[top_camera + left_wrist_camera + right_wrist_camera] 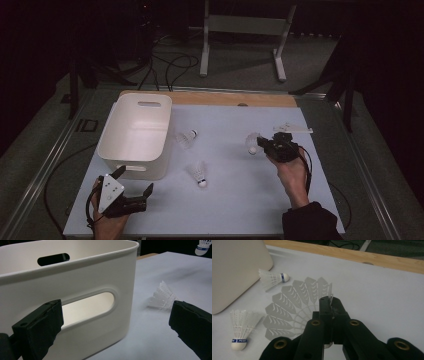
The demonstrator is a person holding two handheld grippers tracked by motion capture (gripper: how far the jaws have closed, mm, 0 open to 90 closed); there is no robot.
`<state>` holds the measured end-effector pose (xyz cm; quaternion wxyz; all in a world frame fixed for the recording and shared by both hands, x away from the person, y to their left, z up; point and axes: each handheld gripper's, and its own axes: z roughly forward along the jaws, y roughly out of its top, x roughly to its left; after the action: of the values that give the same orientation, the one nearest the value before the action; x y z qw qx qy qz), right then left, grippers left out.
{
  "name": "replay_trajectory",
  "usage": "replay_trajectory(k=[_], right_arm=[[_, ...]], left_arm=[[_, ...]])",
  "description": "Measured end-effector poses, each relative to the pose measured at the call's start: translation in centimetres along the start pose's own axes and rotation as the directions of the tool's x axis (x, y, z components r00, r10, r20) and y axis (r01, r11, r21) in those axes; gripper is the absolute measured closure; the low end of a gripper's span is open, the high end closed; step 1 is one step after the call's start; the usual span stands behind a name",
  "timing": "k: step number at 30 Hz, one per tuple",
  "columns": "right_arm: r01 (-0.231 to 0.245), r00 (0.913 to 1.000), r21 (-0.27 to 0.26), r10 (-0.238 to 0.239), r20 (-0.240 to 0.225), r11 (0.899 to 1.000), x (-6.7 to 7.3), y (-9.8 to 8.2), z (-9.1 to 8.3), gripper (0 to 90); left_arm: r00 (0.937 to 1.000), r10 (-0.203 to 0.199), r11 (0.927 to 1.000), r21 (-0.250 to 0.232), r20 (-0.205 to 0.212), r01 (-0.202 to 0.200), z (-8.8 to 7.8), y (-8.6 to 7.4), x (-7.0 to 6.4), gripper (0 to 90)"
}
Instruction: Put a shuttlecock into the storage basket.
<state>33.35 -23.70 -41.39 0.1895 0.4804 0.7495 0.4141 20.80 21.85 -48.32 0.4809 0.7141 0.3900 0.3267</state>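
Tool, R hand, clamping shuttlecock

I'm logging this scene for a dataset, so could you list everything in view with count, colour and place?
held shuttlecock: one, white feathers, pinched by its skirt edge in the right gripper, right of table centre.
loose shuttlecocks: two, white with blue band; one just right of the bin, one nearer the person, cork toward them.
storage bin: one, white plastic with handle slots, left part of the table.
table: one, pale blue-grey top, wooden strip along the far edge.
stand: one, light grey, on the floor beyond the table.
cables: several, black, on the floor behind.
left gripper: black, jaws open, beside the bin's near corner.
right gripper: black, jaws shut on the shuttlecock.
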Motion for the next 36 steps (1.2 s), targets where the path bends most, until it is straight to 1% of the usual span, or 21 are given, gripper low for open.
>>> replay_trajectory(k=[7,10,12,16,24,30,36], right_arm=[[0.016,0.9998,-0.005,-0.016,-0.008,1.000,0.3,0.4,0.2,89.5],[0.015,0.9998,-0.007,-0.015,-0.014,1.000,0.4,0.6,0.3,89.5],[0.005,0.9995,-0.013,-0.005,-0.030,1.000,0.5,0.8,0.3,89.6],[0.014,0.9995,-0.012,-0.014,-0.028,1.000,0.6,1.1,0.4,89.5],[0.035,0.9990,-0.016,-0.035,-0.027,0.999,0.7,1.5,0.4,89.6],[0.042,0.9987,-0.015,-0.042,-0.028,0.999,0.9,1.8,0.6,89.5],[0.045,0.9981,-0.018,-0.046,-0.042,0.999,1.1,2.0,0.8,89.6]], left_arm=[[1.0000,0.000,1.0000,0.001,0.001,0.000,0.0,0.0,0.0,0.0],[1.0000,0.002,1.0000,0.002,0.003,-0.002,0.0,0.0,0.0,0.0],[1.0000,0.001,1.0000,0.001,0.003,-0.001,0.0,0.0,0.0,0.0],[1.0000,-0.005,1.0000,-0.001,0.003,0.005,0.0,0.0,0.0,0.0],[1.0000,-0.004,1.0000,0.001,0.003,0.004,0.0,0.0,0.0,0.0],[1.0000,-0.001,1.0000,0.002,0.005,0.001,0.0,0.0,0.0,0.0],[1.0000,-0.001,1.0000,0.004,0.006,0.001,0.1,0.0,0.0,0.0]])
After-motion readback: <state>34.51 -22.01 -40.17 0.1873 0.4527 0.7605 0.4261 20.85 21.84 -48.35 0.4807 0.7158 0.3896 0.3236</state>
